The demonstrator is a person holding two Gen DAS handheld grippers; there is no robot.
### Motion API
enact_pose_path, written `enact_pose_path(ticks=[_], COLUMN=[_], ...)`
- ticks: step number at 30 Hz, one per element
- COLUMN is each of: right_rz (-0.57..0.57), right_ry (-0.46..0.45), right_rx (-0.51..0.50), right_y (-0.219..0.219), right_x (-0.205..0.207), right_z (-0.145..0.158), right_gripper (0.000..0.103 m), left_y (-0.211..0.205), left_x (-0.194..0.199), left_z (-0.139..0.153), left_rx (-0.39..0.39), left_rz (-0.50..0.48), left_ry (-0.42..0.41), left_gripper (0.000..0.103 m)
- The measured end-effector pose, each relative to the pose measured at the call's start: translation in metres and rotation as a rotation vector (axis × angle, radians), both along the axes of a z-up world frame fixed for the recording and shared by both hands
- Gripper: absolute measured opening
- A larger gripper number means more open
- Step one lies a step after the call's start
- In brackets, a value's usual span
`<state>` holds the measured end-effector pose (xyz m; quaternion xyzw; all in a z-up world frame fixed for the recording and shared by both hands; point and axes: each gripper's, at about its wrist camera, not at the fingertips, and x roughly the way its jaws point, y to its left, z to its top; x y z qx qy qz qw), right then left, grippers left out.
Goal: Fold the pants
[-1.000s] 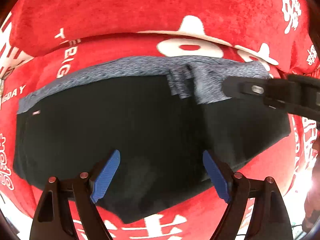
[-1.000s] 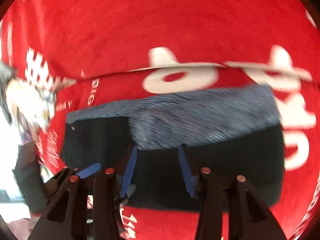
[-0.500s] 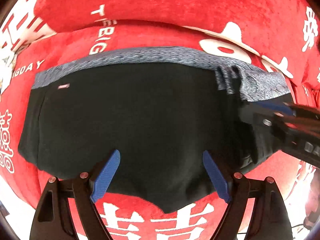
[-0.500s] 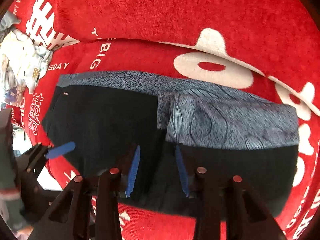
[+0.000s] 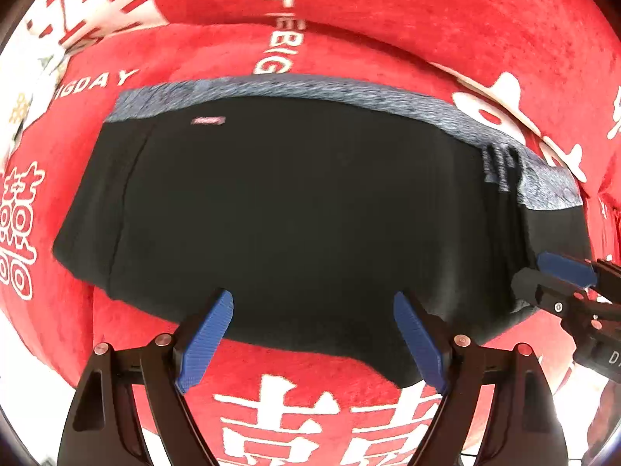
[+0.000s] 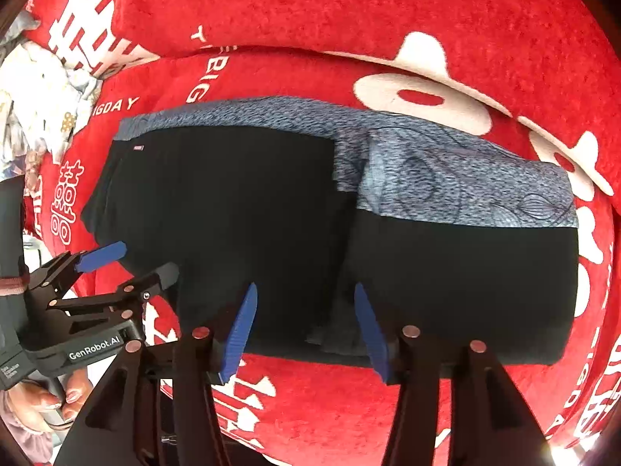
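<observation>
Clutter of pale patterned fabric (image 6: 37, 93) sat at the far left edge, off the red blanket (image 6: 310, 7) with white lettering. A person's hand (image 6: 37, 400) gripped the left claw's handle at lower left. Left claw (image 5: 312, 339) hung wide open over the near hem of the pants (image 5: 279, 209), nothing between its blue pads. Pants lay flat on the blanket, black, grey-blue waistband (image 6: 248, 114) along the far edge, small label (image 5: 209, 120) near the left corner. Right part was folded over, showing a wider grey-blue band (image 6: 465, 190). Right claw (image 6: 306, 330) stood partly open, jaws having just been opening, straddling the fold seam at the near hem, pads not pressing cloth. Nothing else lay on the pants.
</observation>
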<state>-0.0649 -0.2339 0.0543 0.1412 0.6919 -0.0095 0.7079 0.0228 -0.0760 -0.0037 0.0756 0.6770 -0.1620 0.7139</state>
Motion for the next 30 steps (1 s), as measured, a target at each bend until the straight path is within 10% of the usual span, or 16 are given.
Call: enact_pose_path(ticks=[12,30], right_rz=[0.043,0.061], right_ry=[0.104,0.153], right_rx=[0.014,-0.008], right_y=[0.040,0.051], right_x=[0.002,0.008], right_z=[-0.031,-0.048], right_gripper=[0.060,0.071], left_y=[0.073,0.212], left_x=[0.010,0.051], left_z=[-0.005,-0.049], left_rx=[-0.034,-0.509], left_rz=[0.119,0.453], left_ry=[0.038,0.147], left_gripper=[0.086,0.086])
